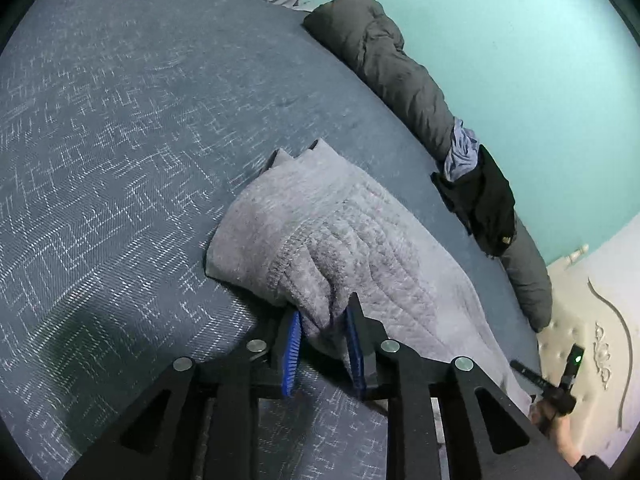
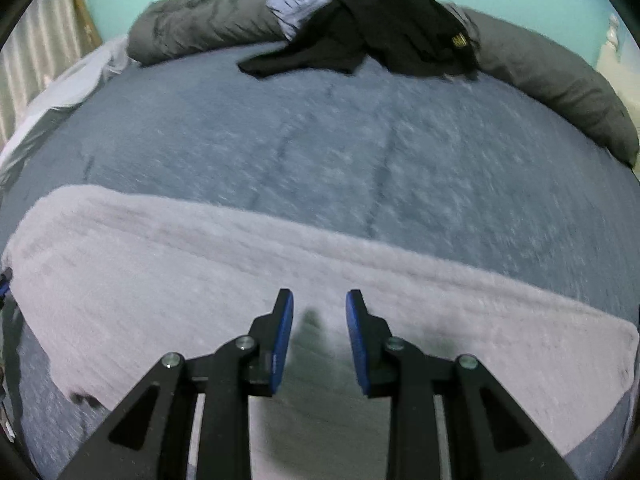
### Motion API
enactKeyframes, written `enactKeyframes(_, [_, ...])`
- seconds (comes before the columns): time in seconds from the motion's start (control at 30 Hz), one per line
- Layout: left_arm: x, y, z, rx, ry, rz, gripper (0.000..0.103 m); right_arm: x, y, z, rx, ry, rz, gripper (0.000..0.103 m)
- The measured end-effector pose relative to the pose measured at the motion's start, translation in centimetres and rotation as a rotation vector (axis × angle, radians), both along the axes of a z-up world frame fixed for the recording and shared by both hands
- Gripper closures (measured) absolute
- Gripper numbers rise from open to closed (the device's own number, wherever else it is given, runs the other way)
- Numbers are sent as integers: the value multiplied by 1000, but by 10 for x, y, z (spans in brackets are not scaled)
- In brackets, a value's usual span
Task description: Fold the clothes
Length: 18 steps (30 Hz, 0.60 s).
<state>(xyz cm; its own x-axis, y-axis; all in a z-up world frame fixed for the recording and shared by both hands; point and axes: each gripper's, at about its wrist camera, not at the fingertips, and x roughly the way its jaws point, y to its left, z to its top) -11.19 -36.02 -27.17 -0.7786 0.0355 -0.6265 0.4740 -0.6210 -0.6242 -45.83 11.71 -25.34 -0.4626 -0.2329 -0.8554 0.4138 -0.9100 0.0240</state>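
Two tongs: our left tongs pinch the fuzzy grey knitted garment; our right tongs hover spread above it.

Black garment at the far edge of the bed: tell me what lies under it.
The black garment lies partly on the blue bedspread and partly over the grey duvet roll, with a lilac cloth beside it. Anything under its middle is covered.

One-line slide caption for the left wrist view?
Left claw shut on a bunched fold of the grey fleece garment lying on the blue bedspread.
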Motion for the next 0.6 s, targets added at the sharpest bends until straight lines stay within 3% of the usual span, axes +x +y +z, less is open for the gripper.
enactKeyframes(0.1, [-1,2,4,-14,-6,7,75,-6,15,-12,-17,-32,-45,62])
enactKeyframes(0.23, [2,8,12,-60,-10,20,61,-12,22,-16,-21,5,-15,58])
enactKeyframes(0.27, [2,10,14,-78,-16,27,56,-14,20,-17,-11,5,0,57])
enactKeyframes(0.3, [4,12,16,-106,-27,47,43,-17,17,-18,3,8,17,56])
enactKeyframes(0.37, [11,15,24,-180,-28,106,34,-20,8,-20,19,8,55,55])
enactKeyframes(0.5, [7,19,34,-269,-21,114,34,-25,-13,-31,73,-12,128,55])
enactKeyframes(0.6, [3,23,31,-276,-30,98,34,-26,-26,-40,138,-2,160,55])
